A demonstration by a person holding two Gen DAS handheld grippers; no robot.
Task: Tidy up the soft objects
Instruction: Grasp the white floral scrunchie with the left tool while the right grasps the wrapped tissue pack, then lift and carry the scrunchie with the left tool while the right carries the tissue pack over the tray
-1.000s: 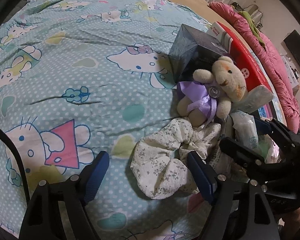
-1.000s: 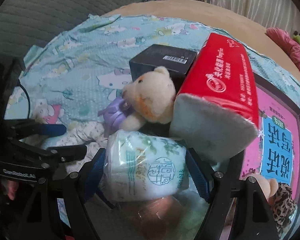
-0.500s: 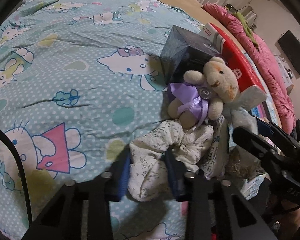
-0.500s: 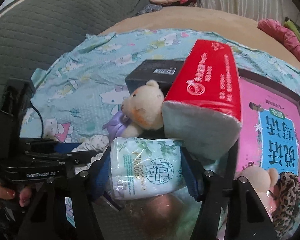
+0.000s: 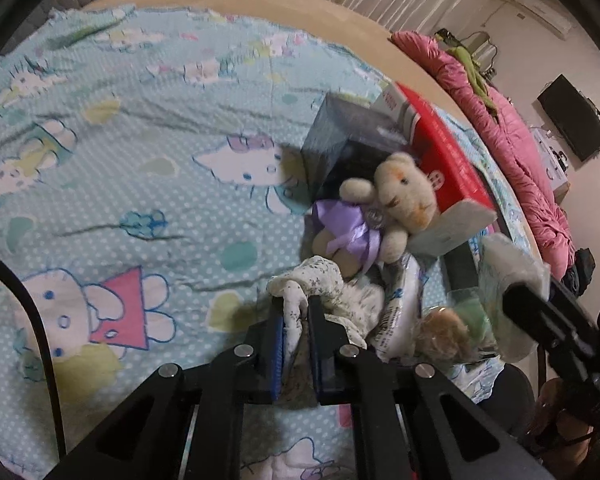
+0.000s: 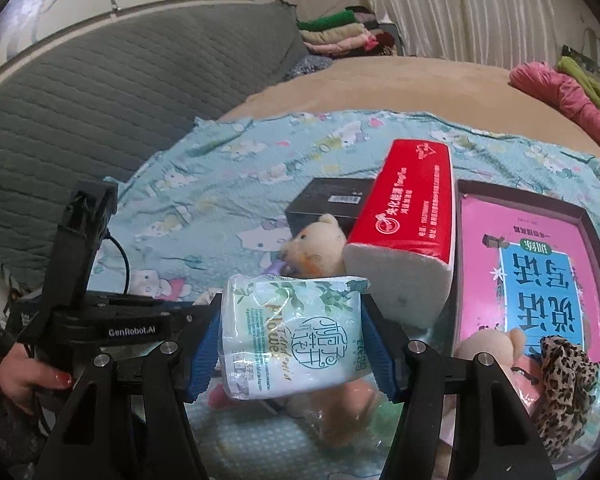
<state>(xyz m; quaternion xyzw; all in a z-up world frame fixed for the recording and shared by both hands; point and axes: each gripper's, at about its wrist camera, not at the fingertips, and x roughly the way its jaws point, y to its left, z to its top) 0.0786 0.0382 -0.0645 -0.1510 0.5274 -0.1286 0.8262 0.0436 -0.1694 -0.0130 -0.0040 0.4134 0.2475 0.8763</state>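
Observation:
My left gripper (image 5: 296, 332) is shut on a white floral scrunchie (image 5: 320, 280) lying on the Hello Kitty sheet (image 5: 140, 160). Just beyond it sits a cream teddy bear with a purple bow (image 5: 380, 208), leaning on a dark box (image 5: 348, 140) and a red tissue pack (image 5: 448, 160). My right gripper (image 6: 292, 344) is shut on a wrapped tissue roll (image 6: 296, 340) and holds it above the bed. The teddy (image 6: 316, 248), the dark box (image 6: 332, 204) and the red pack (image 6: 408, 216) lie behind it.
A dark tray with a pink and blue book (image 6: 540, 264) lies at the right, with a small bear (image 6: 488, 352) and a leopard scrunchie (image 6: 564, 380) on it. A pink quilt (image 5: 520, 152) lies along the far right. A grey headboard (image 6: 100, 100) stands at the back left.
My left gripper has closed on the floral scrunchie and bunched it up. My right gripper has lifted the tissue roll higher and pulled back from the pile.

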